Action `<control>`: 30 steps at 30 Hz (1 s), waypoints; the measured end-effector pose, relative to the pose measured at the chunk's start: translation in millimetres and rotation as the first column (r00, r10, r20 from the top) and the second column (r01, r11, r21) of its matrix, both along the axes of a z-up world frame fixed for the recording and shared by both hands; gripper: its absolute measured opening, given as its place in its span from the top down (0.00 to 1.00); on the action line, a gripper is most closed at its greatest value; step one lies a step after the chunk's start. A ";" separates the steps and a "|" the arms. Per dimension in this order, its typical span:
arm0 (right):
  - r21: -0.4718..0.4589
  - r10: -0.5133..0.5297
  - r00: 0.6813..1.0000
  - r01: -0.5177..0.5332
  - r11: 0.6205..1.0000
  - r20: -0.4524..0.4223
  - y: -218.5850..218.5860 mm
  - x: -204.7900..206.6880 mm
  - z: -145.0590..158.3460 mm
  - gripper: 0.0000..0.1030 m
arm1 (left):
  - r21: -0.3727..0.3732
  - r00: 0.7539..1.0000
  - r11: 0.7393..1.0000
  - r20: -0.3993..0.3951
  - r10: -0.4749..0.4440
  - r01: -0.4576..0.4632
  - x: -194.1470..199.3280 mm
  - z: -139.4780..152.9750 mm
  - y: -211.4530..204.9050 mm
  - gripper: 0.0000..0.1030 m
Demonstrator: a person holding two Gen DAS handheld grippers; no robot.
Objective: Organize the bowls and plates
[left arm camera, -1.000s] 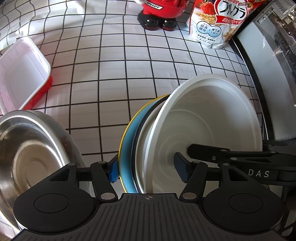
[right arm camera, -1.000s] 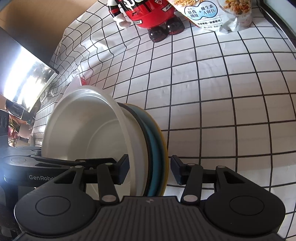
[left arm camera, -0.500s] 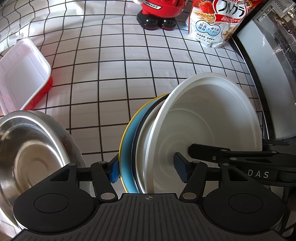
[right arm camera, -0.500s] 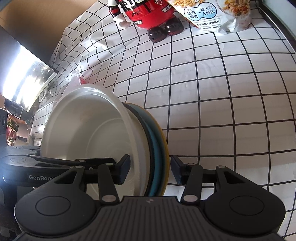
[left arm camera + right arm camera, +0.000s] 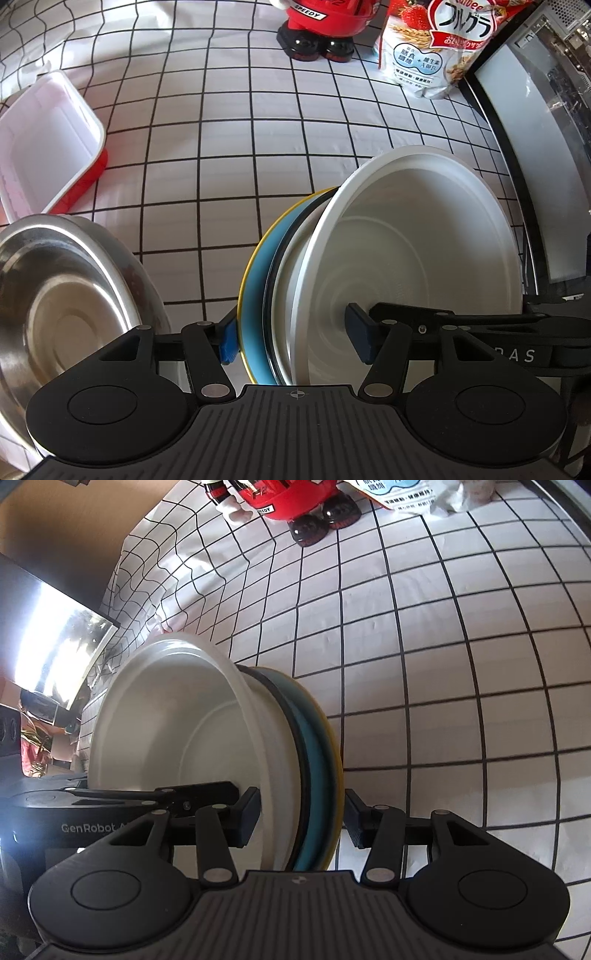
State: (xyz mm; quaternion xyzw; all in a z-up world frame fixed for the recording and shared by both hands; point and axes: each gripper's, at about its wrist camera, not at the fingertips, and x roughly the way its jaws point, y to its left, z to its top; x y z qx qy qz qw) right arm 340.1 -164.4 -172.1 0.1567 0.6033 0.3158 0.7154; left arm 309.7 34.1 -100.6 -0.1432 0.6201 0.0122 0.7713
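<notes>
Grid-print tablecloth (image 5: 258, 155) carries the whole job. Mid-scene, a nested stack (image 5: 291, 295) – white bowl (image 5: 417, 266) on blue plate (image 5: 255, 288) w/ yellow plate beneath – is held on edge above the cloth, left gripper (image 5: 295, 345) and right gripper (image 5: 301, 821) both clenched on the stack. So gathering looks done; setting it down remains. Steel bowl (image 5: 59, 295) near left and red-white tub (image 5: 40, 144) farther left are unstacked.
</notes>
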 end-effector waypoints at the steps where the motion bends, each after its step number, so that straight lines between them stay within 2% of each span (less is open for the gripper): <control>1: 0.002 -0.001 1.000 0.001 1.000 -0.004 0.1 0.3 -0.1 0.53 | -0.001 1.000 1.000 0.000 0.002 -0.002 0.4 -0.4 0.7 0.40; 10: 0.027 0.001 1.000 0.000 1.000 -0.031 0.2 1.5 -1.0 0.53 | 0.002 1.000 1.000 -0.003 0.009 -0.009 -0.1 1.7 0.7 0.42; 22: 0.022 -0.033 0.993 0.036 0.999 -0.112 -3.4 2.5 -3.3 0.50 | 0.011 1.000 1.000 -0.027 -0.004 0.004 3.8 4.3 -2.1 0.47; 30: 0.006 -0.047 0.992 0.048 0.999 -0.117 -4.5 1.2 3.6 0.50 | -0.008 0.999 1.000 -0.036 -0.011 0.010 4.8 6.5 -2.4 0.47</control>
